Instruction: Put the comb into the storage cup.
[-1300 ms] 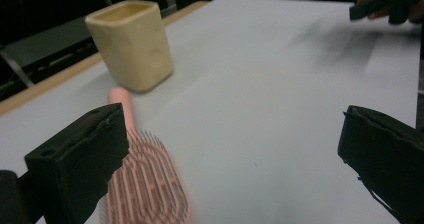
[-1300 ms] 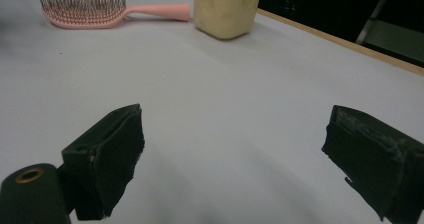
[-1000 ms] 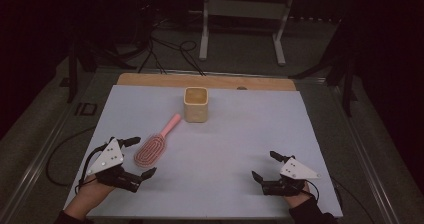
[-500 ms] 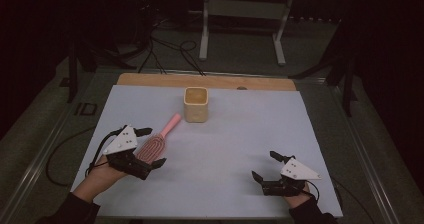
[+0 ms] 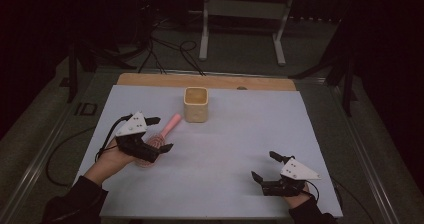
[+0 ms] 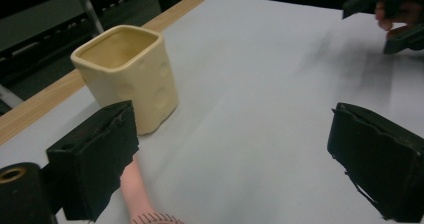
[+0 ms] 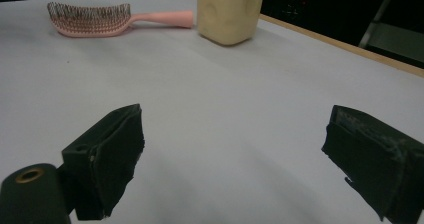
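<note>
1. The left gripper (image 5: 156, 134) hangs right over the bristle head of the pink hairbrush (image 5: 167, 128), one jaw on the far side of the head and one on the near side. Its jaws have just been closing a little but are nearly as wide as they go, and the pads press on nothing; the brush lies between and below them.

2. The brush lies flat on the white table sheet (image 5: 235, 134). Its long axis runs slantwise, with the handle pointing toward the cream cup (image 5: 195, 104) and the bristle head lying away from the cup, toward the person.

3. In the left gripper view the handle (image 6: 134, 186) passes just beside the left-hand jaw, so the jaws look set across the brush rather than along it. I'd say a drop and a squeeze is what comes next.

4. The cup stands upright just beyond the handle's tip, close but apart from it. It is the one thing in the way: I'd say lifting the brush toward it could knock it.

5. The right gripper (image 5: 263, 168) rests well away from the cup, on the near right part of the sheet, jaws spread wide with nothing between them. From its own view the brush (image 7: 102, 19) and cup (image 7: 230, 11) lie far ahead, so the left hand is much the nearer one.
</note>
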{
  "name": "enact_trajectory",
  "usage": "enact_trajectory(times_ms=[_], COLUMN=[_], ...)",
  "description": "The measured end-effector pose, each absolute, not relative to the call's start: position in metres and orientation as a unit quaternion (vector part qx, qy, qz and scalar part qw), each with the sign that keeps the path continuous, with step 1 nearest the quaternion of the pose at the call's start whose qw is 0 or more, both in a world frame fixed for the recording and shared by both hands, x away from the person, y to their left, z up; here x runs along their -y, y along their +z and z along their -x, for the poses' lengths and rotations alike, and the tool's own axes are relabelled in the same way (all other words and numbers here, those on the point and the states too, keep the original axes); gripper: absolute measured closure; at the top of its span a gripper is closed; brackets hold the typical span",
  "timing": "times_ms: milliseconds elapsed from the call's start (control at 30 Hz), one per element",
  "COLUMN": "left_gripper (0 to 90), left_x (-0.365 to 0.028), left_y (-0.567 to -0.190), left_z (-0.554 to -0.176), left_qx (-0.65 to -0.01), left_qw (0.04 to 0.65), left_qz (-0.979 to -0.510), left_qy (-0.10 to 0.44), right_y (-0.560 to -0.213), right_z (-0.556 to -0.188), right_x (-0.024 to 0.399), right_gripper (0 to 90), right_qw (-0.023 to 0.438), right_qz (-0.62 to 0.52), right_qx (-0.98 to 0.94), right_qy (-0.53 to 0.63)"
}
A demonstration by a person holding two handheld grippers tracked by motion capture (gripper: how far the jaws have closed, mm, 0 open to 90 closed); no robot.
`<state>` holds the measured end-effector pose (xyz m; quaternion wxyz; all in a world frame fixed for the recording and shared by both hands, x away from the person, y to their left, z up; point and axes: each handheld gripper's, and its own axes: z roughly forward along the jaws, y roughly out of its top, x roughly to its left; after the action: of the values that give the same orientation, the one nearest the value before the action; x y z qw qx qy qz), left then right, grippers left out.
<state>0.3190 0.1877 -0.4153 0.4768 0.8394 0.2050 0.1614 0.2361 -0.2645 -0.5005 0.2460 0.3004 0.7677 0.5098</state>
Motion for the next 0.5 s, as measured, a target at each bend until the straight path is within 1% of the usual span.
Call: enact_trajectory(times_ms=[133,233,333,467,500], left_gripper=[14.1,16.0,19.9,29.2,33.0], left_x=[-0.187,-0.187,-0.187,-0.184,-0.183], left_y=[-0.418,-0.420,-0.423,-0.429,-0.431], left_z=[-0.332,-0.341,-0.350,-0.361,-0.363], left_qx=[-0.210,-0.220,-0.226,-0.229,-0.230], left_qw=[0.470,0.464,0.458,0.446,0.442], left_qz=[-0.842,-0.843,-0.846,-0.851,-0.853], left_qy=[0.161,0.161,0.155,0.155,0.157], right_y=[-0.501,-0.501,-0.501,-0.501,-0.502], right_z=[-0.236,-0.236,-0.236,-0.237,-0.237], right_x=[0.264,0.264,0.264,0.264,0.264], right_gripper=[8.9,8.9,8.9,8.9,8.9], right_qw=[0.246,0.245,0.244,0.241,0.240], right_qz=[-0.298,-0.299,-0.298,-0.299,-0.300], right_qx=[-0.770,-0.769,-0.770,-0.768,-0.769], right_qy=[0.508,0.509,0.508,0.512,0.511])
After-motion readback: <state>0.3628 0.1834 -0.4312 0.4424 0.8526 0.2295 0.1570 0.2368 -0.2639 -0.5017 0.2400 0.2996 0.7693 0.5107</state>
